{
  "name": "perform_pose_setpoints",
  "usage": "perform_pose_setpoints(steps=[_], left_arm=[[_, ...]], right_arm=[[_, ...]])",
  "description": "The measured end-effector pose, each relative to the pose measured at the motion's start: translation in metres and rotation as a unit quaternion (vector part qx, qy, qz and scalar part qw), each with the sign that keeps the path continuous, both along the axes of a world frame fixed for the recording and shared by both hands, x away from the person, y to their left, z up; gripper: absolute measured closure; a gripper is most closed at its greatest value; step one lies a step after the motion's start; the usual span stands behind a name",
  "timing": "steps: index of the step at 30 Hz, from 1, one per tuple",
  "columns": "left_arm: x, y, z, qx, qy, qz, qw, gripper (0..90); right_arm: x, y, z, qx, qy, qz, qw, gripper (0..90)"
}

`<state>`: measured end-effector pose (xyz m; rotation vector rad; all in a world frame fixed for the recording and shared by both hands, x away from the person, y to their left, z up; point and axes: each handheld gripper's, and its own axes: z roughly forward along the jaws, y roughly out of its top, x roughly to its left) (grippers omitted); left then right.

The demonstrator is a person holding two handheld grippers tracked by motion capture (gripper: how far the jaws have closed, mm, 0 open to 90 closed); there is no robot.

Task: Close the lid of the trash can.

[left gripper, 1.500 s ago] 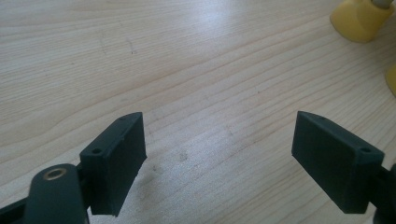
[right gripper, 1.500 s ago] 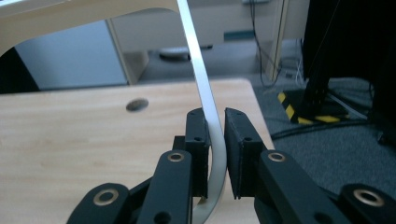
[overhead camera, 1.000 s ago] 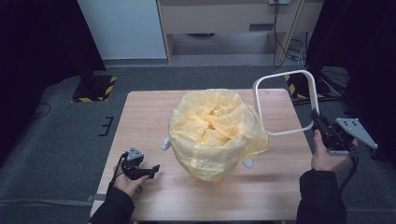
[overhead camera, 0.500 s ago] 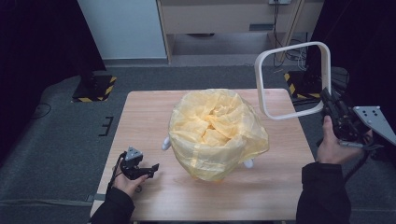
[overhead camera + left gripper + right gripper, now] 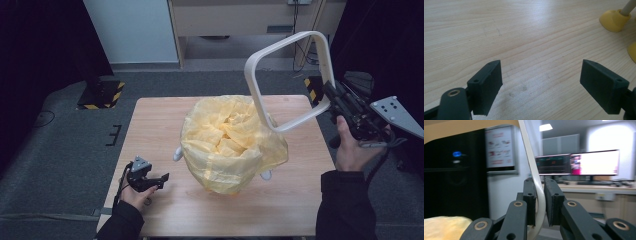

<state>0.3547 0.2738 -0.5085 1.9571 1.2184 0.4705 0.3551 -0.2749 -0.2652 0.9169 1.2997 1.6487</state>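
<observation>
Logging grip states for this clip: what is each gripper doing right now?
Left gripper: open, empty, low over the wooden table.
Right gripper: shut on the white rounded-square plastic frame, held aloft.

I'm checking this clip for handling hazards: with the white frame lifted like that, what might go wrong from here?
The right gripper pinches the white frame at one thin edge only, so it may twist or slip in the jaws. Held tilted above the yellow bag, the frame's lower corner could snag the plastic. The left gripper rests open, away from the bag, so nothing steadies it.
</observation>
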Motion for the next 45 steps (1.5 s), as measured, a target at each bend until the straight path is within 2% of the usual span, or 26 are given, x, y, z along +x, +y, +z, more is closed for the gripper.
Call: perform_pose_setpoints(steps=[3,4,9,14,15,16,19,20,21,22,23,25,31,35,38,45], left_arm=[[0.000,0.000,0.000,-0.001,-0.001,0.000,1.0000,17.2],[0.000,0.000,0.000,-0.001,-0.001,0.000,1.0000,17.2],[0.000,0.000,0.001,-0.003,-0.003,0.003,1.0000,17.2],[0.000,0.001,0.002,-0.001,-0.006,0.004,1.0000,17.3],[0.000,0.001,0.002,-0.003,-0.007,0.005,1.0000,17.3],[0.000,0.001,0.002,-0.003,-0.007,0.005,1.0000,17.3],[0.000,0.002,0.003,-0.005,-0.011,0.007,0.9999,17.3],[-0.001,0.002,0.003,-0.008,-0.013,0.009,0.9998,17.3],[-0.001,0.003,0.004,-0.008,-0.013,0.009,0.9998,17.3],[-0.001,0.003,0.004,-0.008,-0.013,0.009,0.9998,17.3],[-0.001,0.003,0.004,-0.007,-0.014,0.009,0.9998,17.3],[-0.001,0.003,0.005,-0.011,-0.016,0.011,0.9998,17.3],[-0.001,0.003,0.005,-0.011,-0.018,0.012,0.9997,17.3],[-0.001,0.004,0.006,-0.016,-0.023,0.015,0.9995,17.5],[-0.002,0.004,0.008,-0.023,-0.030,0.019,0.9991,17.5],[-0.004,0.006,0.015,-0.038,-0.058,0.030,0.9971,18.1]], right_arm=[[0.003,0.008,0.004,-0.007,0.002,0.025,0.9996,80.3],[0.003,0.008,0.004,-0.007,0.002,0.025,0.9996,80.3],[0.009,0.023,0.007,-0.010,0.013,0.084,0.9964,80.4],[0.014,0.036,0.007,-0.009,0.029,0.143,0.9893,80.4],[0.016,0.041,0.007,-0.014,0.032,0.156,0.9871,80.4],[0.016,0.041,0.007,-0.014,0.032,0.156,0.9871,80.4],[0.019,0.048,0.006,-0.023,0.043,0.178,0.9828,80.4],[0.022,0.051,0.004,-0.029,0.049,0.198,0.9784,80.4],[0.023,0.052,0.004,-0.030,0.052,0.207,0.9766,80.4],[0.023,0.052,0.004,-0.030,0.052,0.207,0.9766,80.4],[0.025,0.055,0.002,-0.039,0.056,0.228,0.9712,80.4],[0.026,0.058,0.001,-0.050,0.062,0.240,0.9676,80.4],[0.033,0.069,-0.003,-0.085,0.084,0.263,0.9574,81.0],[0.039,0.075,-0.007,-0.100,0.094,0.266,0.9543,81.3],[0.043,0.079,-0.010,-0.110,0.097,0.266,0.9528,81.3],[0.050,0.086,-0.012,-0.137,0.089,0.252,0.9538,81.1]])
